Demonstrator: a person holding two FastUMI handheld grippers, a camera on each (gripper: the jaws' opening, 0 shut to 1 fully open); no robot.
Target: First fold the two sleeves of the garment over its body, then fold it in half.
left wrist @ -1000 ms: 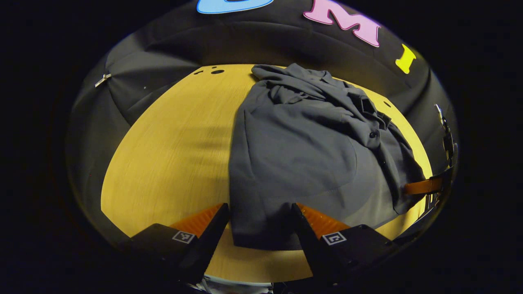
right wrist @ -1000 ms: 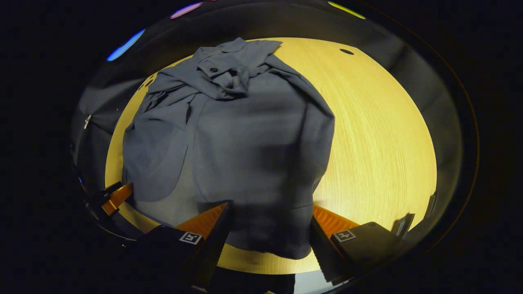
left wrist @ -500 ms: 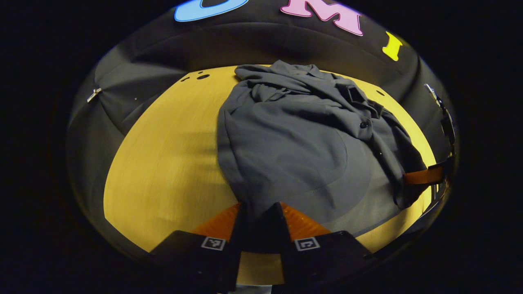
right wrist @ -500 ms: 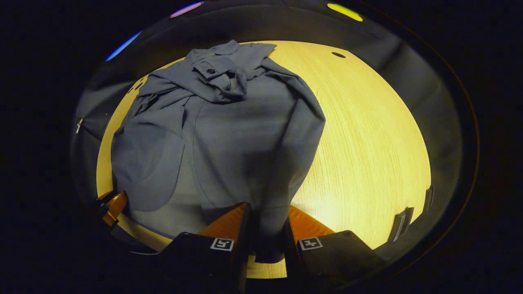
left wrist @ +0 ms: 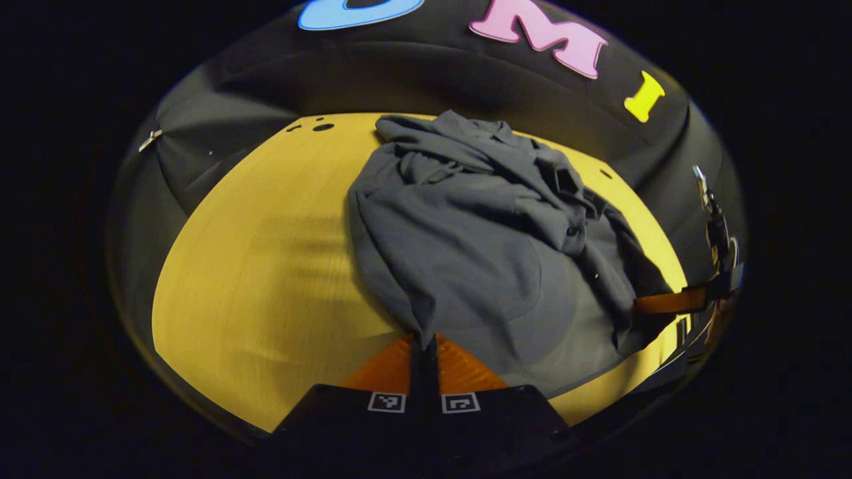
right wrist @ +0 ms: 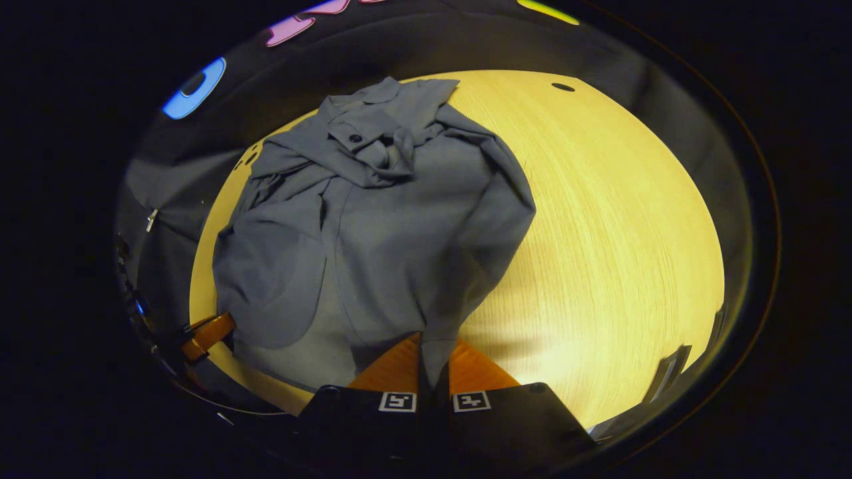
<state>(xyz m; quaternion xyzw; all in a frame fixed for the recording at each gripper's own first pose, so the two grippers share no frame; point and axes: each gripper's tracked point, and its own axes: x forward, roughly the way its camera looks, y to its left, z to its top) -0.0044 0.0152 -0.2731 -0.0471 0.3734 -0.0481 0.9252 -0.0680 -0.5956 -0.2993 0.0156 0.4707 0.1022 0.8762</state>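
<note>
A dark grey shirt (left wrist: 479,246) lies on the yellow wooden table (left wrist: 253,279), both sleeves bunched over its upper body near the collar. My left gripper (left wrist: 423,346) is shut on the shirt's near hem corner, and the cloth rises in a taut ridge from its orange fingers (left wrist: 386,369). In the right gripper view the shirt (right wrist: 386,219) spreads ahead, and my right gripper (right wrist: 434,349) is shut on the other hem corner, a fold of cloth pinched between its pads. The right gripper (left wrist: 669,301) also shows at the shirt's far edge in the left gripper view.
The table (right wrist: 599,219) has bare wood to the right of the shirt in the right gripper view and to its left in the left gripper view. Small holes (left wrist: 323,126) mark the far table edge. The left gripper's orange finger (right wrist: 206,332) shows at the hem.
Both grippers went from open around the hem to shut on it. The hem corners are now pulled up into ridges, and the shirt has drawn in slightly.
</note>
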